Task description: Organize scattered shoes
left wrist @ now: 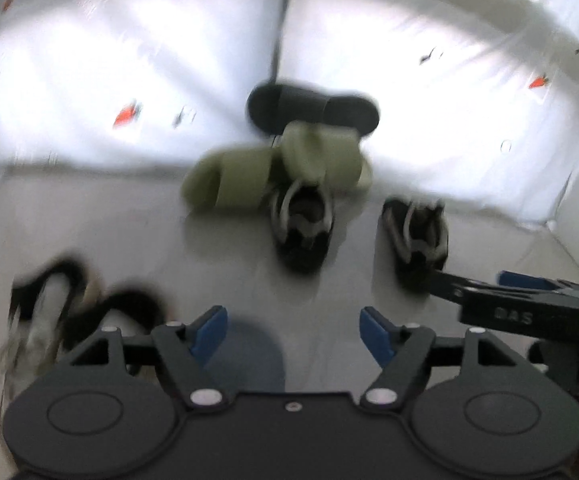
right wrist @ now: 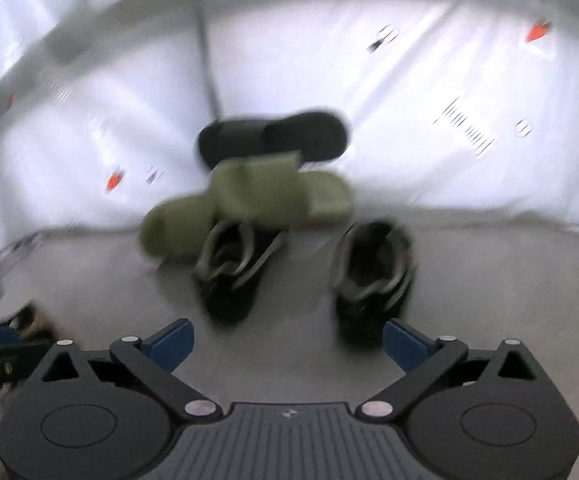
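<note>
Two dark sneakers (right wrist: 231, 270) (right wrist: 373, 280) stand on the grey floor (right wrist: 509, 280), heels toward the cameras, apart from each other. The left one touches a pile of slides behind it: two olive slides (right wrist: 177, 228) (right wrist: 289, 194), one lying across the other, and a black slide (right wrist: 273, 136) at the back against a white sheet (right wrist: 409, 120). In the left wrist view a black-and-white shoe (left wrist: 53, 304) lies at the lower left, too blurred to make out more.

The left gripper (left wrist: 293, 330) is spread wide with nothing between its blue pads (left wrist: 209, 328), above bare floor. The right gripper (right wrist: 287, 344) is likewise spread and empty, just short of the right sneaker. Seen from the left wrist, its body bears pale letters, perhaps "DAS"; blur leaves that uncertain.

The sheet carries orange marks (right wrist: 537, 30) and a barcode-like strip (right wrist: 469, 128), none legible.
</note>
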A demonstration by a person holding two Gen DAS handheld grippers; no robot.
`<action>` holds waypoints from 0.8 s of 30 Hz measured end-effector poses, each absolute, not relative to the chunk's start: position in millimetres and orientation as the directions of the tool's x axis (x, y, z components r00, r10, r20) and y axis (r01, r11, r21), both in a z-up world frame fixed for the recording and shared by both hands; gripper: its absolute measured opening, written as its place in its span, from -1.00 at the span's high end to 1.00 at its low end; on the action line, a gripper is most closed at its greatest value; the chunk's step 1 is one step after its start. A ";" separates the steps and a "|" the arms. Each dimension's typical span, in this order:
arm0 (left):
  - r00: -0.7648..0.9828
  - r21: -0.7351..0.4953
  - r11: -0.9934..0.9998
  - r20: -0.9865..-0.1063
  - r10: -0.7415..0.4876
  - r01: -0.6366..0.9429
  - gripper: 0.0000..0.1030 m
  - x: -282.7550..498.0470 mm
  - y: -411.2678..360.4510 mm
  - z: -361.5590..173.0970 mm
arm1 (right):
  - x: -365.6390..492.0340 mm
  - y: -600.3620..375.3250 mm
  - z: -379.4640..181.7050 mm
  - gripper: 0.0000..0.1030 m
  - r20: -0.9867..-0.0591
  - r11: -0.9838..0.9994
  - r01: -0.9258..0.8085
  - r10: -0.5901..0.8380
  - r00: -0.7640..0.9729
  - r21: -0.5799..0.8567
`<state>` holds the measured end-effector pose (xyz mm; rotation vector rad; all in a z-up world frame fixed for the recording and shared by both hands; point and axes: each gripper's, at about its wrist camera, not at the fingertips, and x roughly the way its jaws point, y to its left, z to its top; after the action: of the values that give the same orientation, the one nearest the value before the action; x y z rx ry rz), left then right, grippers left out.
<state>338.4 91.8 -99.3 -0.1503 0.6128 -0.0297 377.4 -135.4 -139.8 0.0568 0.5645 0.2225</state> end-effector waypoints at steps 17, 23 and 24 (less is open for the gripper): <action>0.922 -0.085 0.996 -0.387 -0.035 0.002 -0.72 616.5 73.1 -98.7 | 583.5 -147.7 -152.2 -1.00 -0.466 0.972 -0.158 0.224 0.856 0.176; 0.914 -0.120 0.992 -0.398 -0.077 0.032 -0.72 683.9 79.8 -119.8 | 625.4 -147.7 -174.7 -1.00 -0.482 0.974 -0.119 0.199 0.853 0.191; 0.913 -0.128 0.991 -0.399 -0.084 0.035 -0.72 687.2 79.7 -121.4 | 629.9 -146.8 -177.3 -1.00 -0.488 0.976 -0.114 0.192 0.851 0.185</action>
<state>687.2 79.7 -121.4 -0.1194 0.4161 -0.0612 629.9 -146.8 -177.3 0.1513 0.5287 0.1614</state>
